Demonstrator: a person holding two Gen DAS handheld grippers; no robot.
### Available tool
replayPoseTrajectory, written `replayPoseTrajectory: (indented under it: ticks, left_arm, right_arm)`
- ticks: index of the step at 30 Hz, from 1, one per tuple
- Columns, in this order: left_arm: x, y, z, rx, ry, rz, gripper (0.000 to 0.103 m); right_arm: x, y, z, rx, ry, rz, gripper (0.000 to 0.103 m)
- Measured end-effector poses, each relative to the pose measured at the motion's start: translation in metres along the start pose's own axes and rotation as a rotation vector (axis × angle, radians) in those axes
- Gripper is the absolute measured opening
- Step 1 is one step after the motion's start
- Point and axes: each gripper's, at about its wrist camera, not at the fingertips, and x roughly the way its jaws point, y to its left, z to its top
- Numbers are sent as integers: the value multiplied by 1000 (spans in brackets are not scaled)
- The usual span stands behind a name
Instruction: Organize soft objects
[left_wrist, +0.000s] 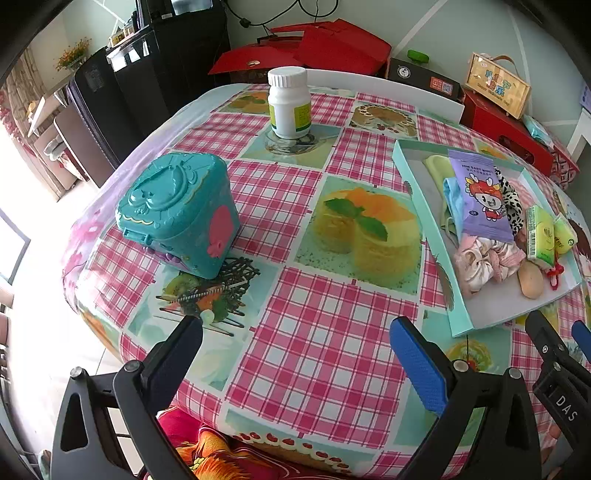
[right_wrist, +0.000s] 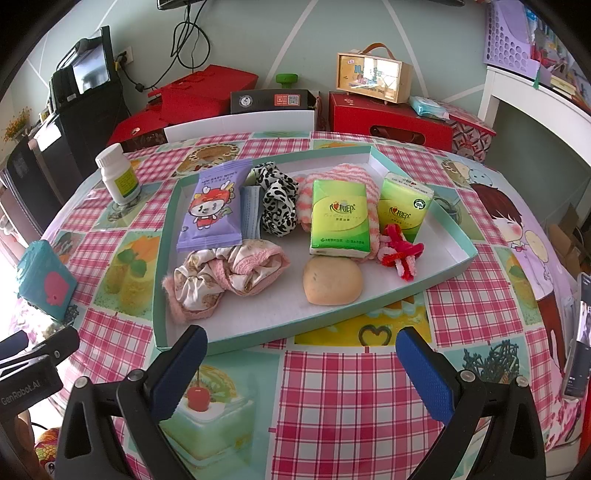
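Jaws of left gripper (left_wrist: 295, 354) and right gripper (right_wrist: 301, 363) spread, empty above tabletop (right_wrist: 332, 398); soft items already in teal tray (right_wrist: 458, 254), likely final tidying or withdrawal.

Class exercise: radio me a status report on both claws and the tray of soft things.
Left claw open, empty, over bare tablecloth. Right claw open, empty, just short of the tray. Soft items all in tray. Nothing blocking the approach.
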Motion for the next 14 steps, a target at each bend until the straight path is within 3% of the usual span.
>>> replayPoseTrajectory:
  ticks: [14]
  left_arm:
    - [-1, -1, 1, 8, -9, 7, 101]
  right_arm:
    - [2, 0, -1, -2, 5, 0, 103]
